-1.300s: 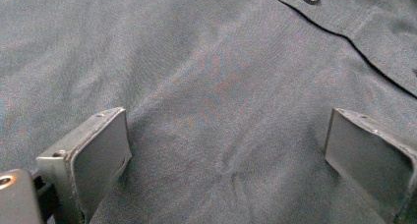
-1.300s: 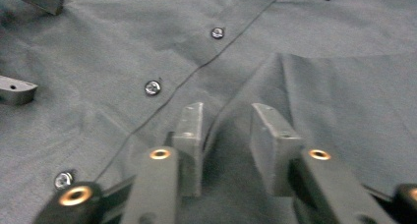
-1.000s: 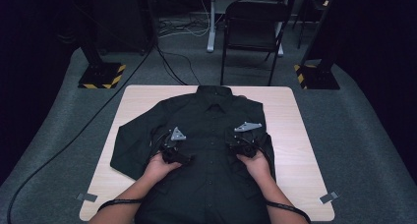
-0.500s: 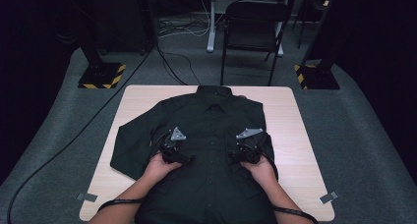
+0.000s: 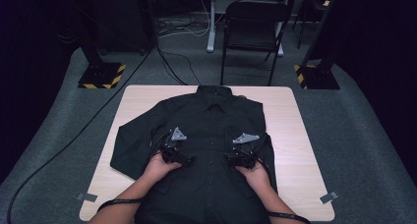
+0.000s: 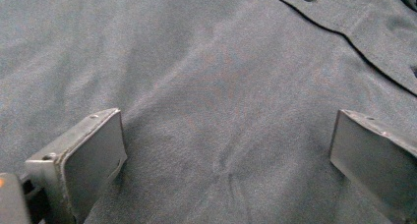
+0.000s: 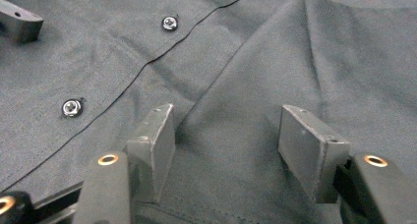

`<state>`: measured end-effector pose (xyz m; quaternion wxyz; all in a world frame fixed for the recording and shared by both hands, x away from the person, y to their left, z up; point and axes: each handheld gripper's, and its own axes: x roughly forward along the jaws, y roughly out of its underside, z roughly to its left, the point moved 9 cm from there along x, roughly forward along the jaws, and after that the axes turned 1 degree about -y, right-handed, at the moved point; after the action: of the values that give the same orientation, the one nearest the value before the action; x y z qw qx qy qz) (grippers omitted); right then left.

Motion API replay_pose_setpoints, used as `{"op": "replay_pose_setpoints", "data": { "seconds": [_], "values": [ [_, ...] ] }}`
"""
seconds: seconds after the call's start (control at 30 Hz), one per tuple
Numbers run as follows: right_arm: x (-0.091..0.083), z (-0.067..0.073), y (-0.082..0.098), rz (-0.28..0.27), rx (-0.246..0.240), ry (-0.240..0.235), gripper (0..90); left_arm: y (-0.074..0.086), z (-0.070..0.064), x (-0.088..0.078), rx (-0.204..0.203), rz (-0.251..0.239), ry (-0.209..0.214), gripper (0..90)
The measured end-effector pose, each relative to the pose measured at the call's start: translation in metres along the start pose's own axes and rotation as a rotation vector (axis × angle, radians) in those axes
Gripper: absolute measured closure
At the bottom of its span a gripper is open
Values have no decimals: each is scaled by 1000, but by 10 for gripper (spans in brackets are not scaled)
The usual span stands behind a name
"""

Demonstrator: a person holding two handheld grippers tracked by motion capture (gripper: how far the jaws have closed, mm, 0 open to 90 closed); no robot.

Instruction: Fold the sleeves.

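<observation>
Two grippers rest on my dark shirt [image 5: 211, 121], spread flat on the surface [image 5: 295, 135]. My left gripper [image 6: 226, 150] stands wide apart over smooth cloth; my right gripper [image 7: 226, 135], jaws just opening, straddles a fold beside the buttons [image 7: 72, 107].

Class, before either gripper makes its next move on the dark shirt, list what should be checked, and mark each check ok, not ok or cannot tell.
1. Shirt lies spread front-up on the table: ok.
2. Left gripper open, cloth unpinched: ok.
3. Right gripper open, having just widened; nothing pinched: ok.
4. Fabric fold lies ahead of the right gripper: ok.
5. Buttons clear of the right gripper's pads: ok.
6. Cloth flat under the forearms: cannot tell.
</observation>
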<state>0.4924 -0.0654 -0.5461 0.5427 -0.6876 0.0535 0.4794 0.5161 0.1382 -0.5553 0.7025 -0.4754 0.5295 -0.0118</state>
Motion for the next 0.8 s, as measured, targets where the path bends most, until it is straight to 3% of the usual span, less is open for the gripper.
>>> {"op": "replay_pose_setpoints", "data": {
  "seconds": [0.27, 0.43, 0.8],
  "values": [
    [0, 1, 1, -25, 5, 5, 347, 0, 0, -1, -2, 23, 0, 10],
    [0, 1, 2, -26, 6, 5, 328, 0, 2, -4, -6, 35, 5, 64],
    [2, 3, 2, -16, -13, 1, 261, -1, 13, -17, -58, 15, 10, 95]
  ]
}}
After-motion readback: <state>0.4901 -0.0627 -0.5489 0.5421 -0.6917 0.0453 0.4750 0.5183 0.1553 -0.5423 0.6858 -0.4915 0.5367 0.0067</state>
